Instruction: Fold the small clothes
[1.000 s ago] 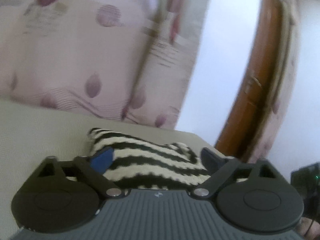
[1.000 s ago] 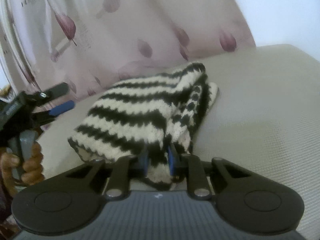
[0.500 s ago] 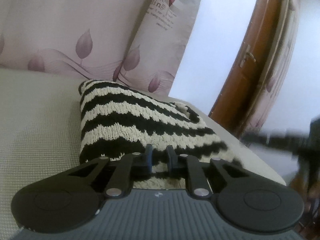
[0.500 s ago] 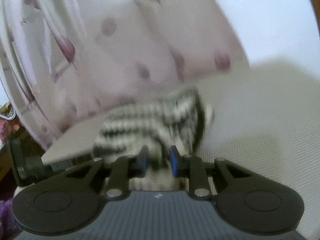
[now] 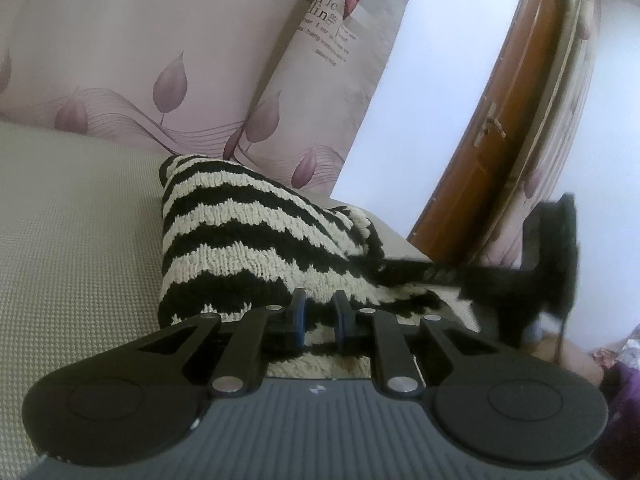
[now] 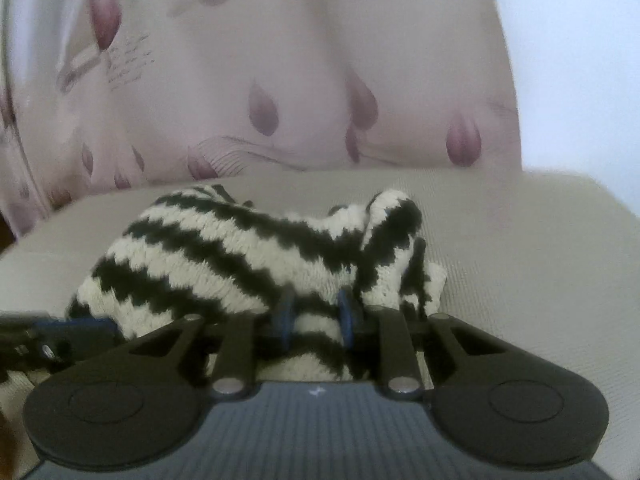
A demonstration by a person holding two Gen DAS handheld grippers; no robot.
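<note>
Both grippers are clamped on the black-and-cream striped chunky-knit garment (image 5: 248,240), which sits bunched on the beige woven-texture mattress surface (image 5: 72,232). The left gripper (image 5: 320,316) has its blue-padded jaws nearly together, pinching the near hem of the knit. The right gripper (image 6: 314,320) does the same on its own near edge, jaws narrow with striped fabric between them. In the left view the right gripper also shows as a dark blurred shape (image 5: 520,276) at the knit's right side.

Step in hand, judged: two-point grasp made, garment gathered in a hump and not yet flat, so this looks like the start of a fold or a straightening lift. Next move probably calls for raising both pinched edges together, carrying them over the body of the knit toward the far end, keeping tension even so the loose flap (image 6: 394,248) on the right does not drag.

Room: open mattress to the left and right of the knit. Far side is bounded by the pink leaf-print curtain (image 5: 152,60), just behind the garment's far end. The mattress edge falls away at right near the brown wooden door (image 5: 512,120), so room there is tighter.
</note>
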